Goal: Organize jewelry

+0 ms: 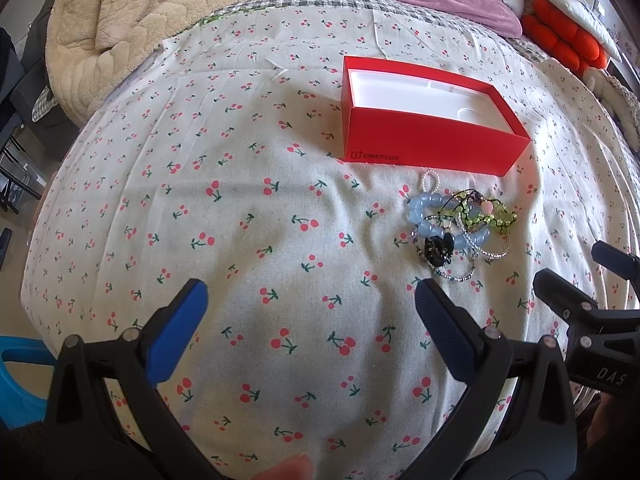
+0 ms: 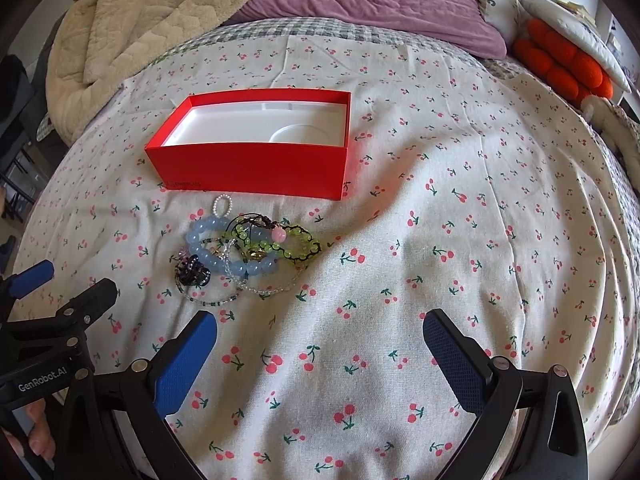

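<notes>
Red box (image 1: 430,136) lettered ONEPLUS (lid off), jewelry pile (image 1: 460,228) just before it, ahead of left gripper (image 1: 312,300) and right gripper (image 2: 320,328), both jaws spread, holding nothing.

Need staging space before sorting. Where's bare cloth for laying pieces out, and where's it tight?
Free: the cherry-print cloth right of the red box and jewelry pile, and the stretch left of both. Tight: the narrow strip between box and pile, and near the left gripper beside the pile.
</notes>
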The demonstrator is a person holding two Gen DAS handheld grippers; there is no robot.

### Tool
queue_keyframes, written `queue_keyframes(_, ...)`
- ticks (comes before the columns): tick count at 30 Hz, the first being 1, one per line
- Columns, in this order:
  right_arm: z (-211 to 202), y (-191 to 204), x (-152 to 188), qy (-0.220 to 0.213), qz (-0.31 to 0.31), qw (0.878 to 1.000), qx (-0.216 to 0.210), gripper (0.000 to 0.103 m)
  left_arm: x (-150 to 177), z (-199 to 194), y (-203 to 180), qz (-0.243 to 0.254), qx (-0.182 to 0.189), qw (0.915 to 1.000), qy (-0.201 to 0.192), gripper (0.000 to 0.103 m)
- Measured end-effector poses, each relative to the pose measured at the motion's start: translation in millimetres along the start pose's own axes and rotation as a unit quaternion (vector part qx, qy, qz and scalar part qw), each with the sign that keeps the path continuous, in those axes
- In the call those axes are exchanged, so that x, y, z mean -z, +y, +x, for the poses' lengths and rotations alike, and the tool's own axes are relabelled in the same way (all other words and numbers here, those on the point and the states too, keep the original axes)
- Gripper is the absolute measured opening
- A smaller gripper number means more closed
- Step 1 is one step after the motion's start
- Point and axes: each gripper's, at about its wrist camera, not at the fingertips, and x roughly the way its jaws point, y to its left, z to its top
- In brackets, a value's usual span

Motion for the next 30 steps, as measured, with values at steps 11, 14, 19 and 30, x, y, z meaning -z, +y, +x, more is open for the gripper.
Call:
queue_keyframes(11, 0, 0, 0, 0.000, -0.001, 1.000, -0.001, 0.103, 1, 3, -4, 0.007, 0.001, 1.0000, 0.004, 0.103)
queue_keyframes(14, 0, -1, -1, -0.001, -0.002, 1.000, -0.001, 0.103, 1, 5, -3, 0.008, 0.008, 0.9999, 0.007, 0.103)
queue_keyframes(19, -5, -7, -7, -0.008, 0.002, 1.000, -0.007, 0.103, -2, 6, -6, 0.016, 0.029, 0.9994, -0.009, 0.103)
queue_keyframes(30, -1, -32, -24, -0.003, 0.023, 0.996, -0.091, 0.102, -2, 21, -32, 0.079, 0.105, 0.9914, -0.003, 0.092)
